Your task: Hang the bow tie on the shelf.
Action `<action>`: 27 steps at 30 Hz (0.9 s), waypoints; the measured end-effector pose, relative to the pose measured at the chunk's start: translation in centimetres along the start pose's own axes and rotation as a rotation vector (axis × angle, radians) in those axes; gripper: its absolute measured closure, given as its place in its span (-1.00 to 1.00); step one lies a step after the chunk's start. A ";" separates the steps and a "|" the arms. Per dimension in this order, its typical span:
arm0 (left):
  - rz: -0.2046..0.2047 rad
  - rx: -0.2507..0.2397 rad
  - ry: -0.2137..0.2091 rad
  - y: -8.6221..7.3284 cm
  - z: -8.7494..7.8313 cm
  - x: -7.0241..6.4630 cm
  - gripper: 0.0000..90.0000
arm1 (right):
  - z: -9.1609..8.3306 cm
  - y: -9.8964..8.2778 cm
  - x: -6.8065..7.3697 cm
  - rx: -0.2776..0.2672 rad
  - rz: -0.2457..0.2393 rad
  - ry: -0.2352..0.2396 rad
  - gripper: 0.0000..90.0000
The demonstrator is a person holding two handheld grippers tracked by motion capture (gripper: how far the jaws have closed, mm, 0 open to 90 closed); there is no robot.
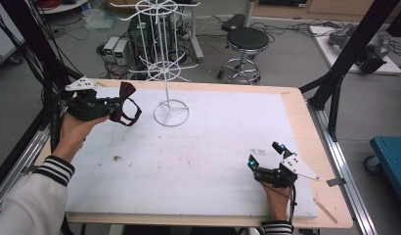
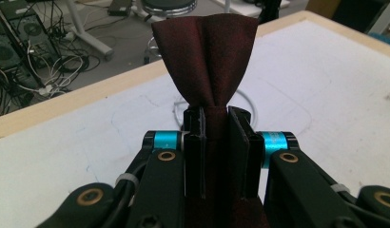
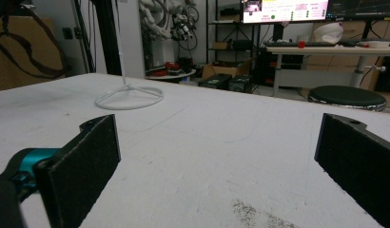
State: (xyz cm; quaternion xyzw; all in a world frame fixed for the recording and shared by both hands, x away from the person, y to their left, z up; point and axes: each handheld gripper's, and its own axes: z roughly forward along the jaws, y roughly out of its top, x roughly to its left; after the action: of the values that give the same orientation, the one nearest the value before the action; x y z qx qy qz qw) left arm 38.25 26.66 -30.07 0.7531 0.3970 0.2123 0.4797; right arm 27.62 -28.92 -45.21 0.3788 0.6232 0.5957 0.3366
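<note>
A dark red bow tie (image 1: 124, 102) with a looped strap hangs in the air at the table's left, held by my left gripper (image 1: 116, 104), which is shut on its middle. In the left gripper view the bow tie (image 2: 207, 52) fans out above the jaws, pinched at its knot by my left gripper (image 2: 215, 124). A white wire display rack (image 1: 170, 111) stands on its ring base just right of the tie. My right gripper (image 1: 266, 154) rests low near the table's front right, open, with nothing between its pads (image 3: 86, 164). The rack's ring base (image 3: 129, 97) lies far ahead of it.
A white foam sheet (image 1: 198, 156) covers the wooden table (image 1: 299, 112). Black frame posts (image 1: 352, 49) stand at both sides. A stool (image 1: 246, 41), computer boxes and cables sit on the floor beyond the far edge. A blue cart (image 1: 391, 156) is at the right.
</note>
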 end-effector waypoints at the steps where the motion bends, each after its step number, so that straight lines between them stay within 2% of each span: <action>1: 0.006 -0.003 0.007 0.2 -0.1 0.0 0.71 | 0.0 0.0 0.1 0.006 0.009 0.003 -0.99; 6: 0.005 -0.024 0.033 0.9 -0.5 0.3 0.71 | 0.0 0.0 0.0 0.001 0.002 0.001 -0.99; 7: -0.007 -0.031 0.040 1.0 -0.6 0.7 0.71 | 0.0 0.0 0.0 0.001 0.001 0.001 -0.99; 11: 0.004 -0.020 0.069 1.5 -0.7 1.1 0.71 | 0.0 0.0 0.0 0.000 0.003 0.002 -0.99; 18: -0.007 -0.039 0.114 3.1 -0.6 2.2 0.71 | 0.0 0.0 0.0 0.001 0.004 0.005 -0.99; 27: -0.020 -0.044 0.142 4.3 0.1 3.2 0.71 | 0.0 0.0 0.1 0.005 0.007 0.006 -0.99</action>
State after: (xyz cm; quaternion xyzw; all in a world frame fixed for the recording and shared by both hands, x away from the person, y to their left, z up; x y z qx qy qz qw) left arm 41.92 28.26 -26.49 0.7215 0.4327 0.2693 0.4687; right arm 27.56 -28.86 -45.22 0.3801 0.6245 0.5962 0.3318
